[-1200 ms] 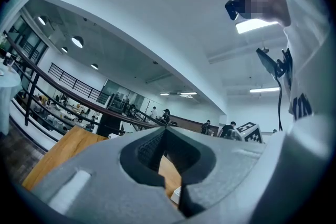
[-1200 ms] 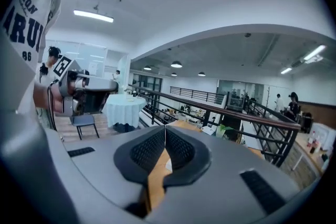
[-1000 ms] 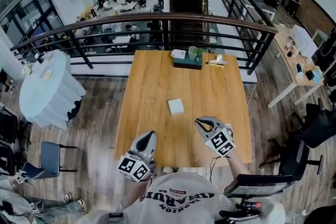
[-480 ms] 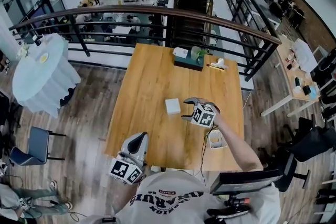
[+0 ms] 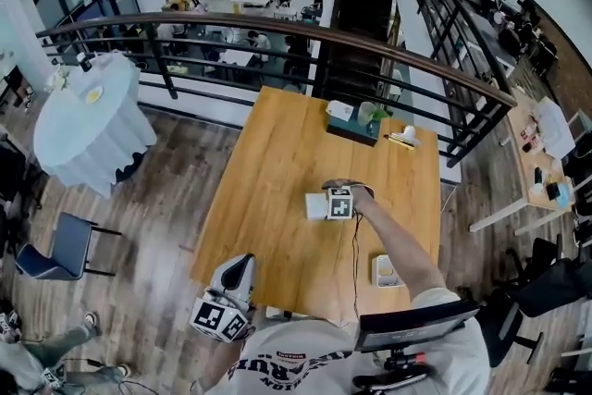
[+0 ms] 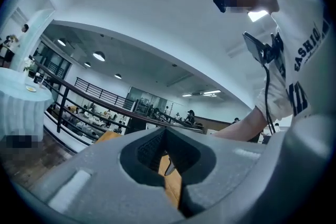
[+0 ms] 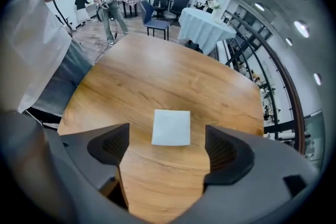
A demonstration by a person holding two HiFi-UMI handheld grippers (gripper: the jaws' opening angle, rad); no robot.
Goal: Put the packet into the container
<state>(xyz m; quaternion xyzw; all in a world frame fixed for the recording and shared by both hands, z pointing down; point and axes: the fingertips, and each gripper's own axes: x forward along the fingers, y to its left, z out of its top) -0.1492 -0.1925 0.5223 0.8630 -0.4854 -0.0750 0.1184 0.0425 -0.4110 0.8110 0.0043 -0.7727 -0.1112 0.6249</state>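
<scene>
Your left gripper (image 5: 239,265), jaws clenched on nothing, sits at the table's (image 5: 268,153) near left corner. The packet (image 5: 315,204) lies mid-table between your right gripper's (image 7: 167,134) just-opening jaws, untouched. The container (image 5: 386,271) stands near the table's near right corner.

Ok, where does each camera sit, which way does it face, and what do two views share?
Head view: on the person's head, steeply down at the wooden table; shows right forearm, right gripper, left gripper.
Left gripper view: on the left gripper, level towards the railing; shows its shut jaws, that forearm.
Right gripper view: on the right gripper, steeply down; jaws have just been opening, white packet between them, untouched.
Shared: head and right gripper views both show the packet.
</scene>
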